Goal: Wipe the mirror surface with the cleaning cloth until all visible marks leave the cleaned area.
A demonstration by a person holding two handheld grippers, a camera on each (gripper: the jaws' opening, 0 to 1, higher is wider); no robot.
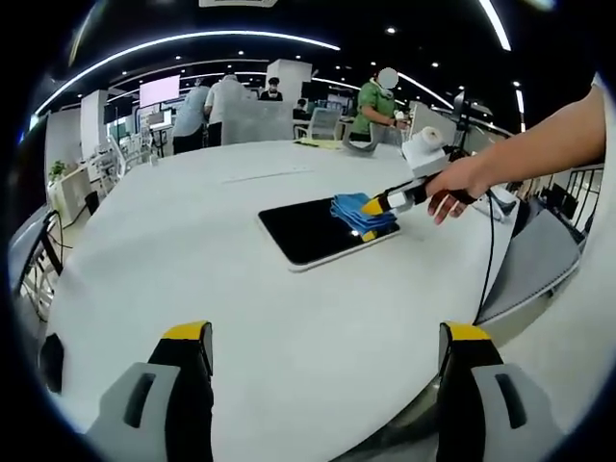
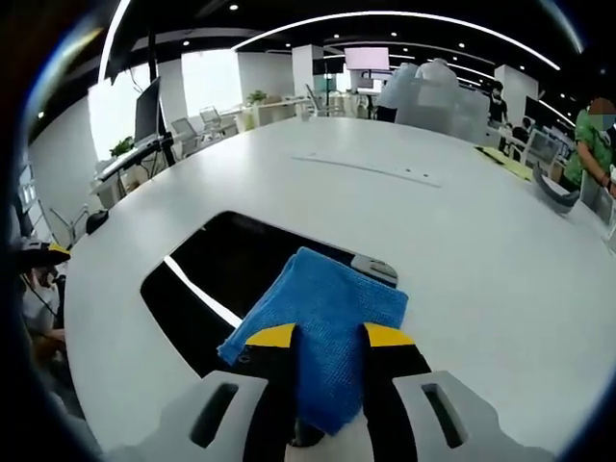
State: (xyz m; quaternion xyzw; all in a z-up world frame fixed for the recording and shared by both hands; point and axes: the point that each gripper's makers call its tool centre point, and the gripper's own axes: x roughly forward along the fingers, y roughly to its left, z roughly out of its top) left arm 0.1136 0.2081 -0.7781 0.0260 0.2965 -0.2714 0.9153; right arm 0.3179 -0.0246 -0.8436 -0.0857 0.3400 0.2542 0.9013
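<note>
A dark rectangular mirror (image 1: pixel 313 229) lies flat on the white table (image 1: pixel 192 260). A blue cleaning cloth (image 1: pixel 362 213) rests on its right end. My right gripper (image 1: pixel 375 205), held by a person's hand (image 1: pixel 457 183), comes in from the right and is shut on the cloth. In the right gripper view the blue cloth (image 2: pixel 322 322) is pinched between the yellow-tipped jaws of my right gripper (image 2: pixel 330 336) and lies over the mirror (image 2: pixel 217 274), which reflects a ceiling light. My left gripper (image 1: pixel 327 335) hovers open over the table's near part, well short of the mirror.
The table's curved edge (image 1: pixel 462 318) runs close on the right, with a grey chair (image 1: pixel 534 265) beyond it. Several people stand at desks (image 1: pixel 260 115) at the back. A yellow item (image 2: pixel 510 166) and a dark object (image 2: pixel 556 192) lie at the far right of the table.
</note>
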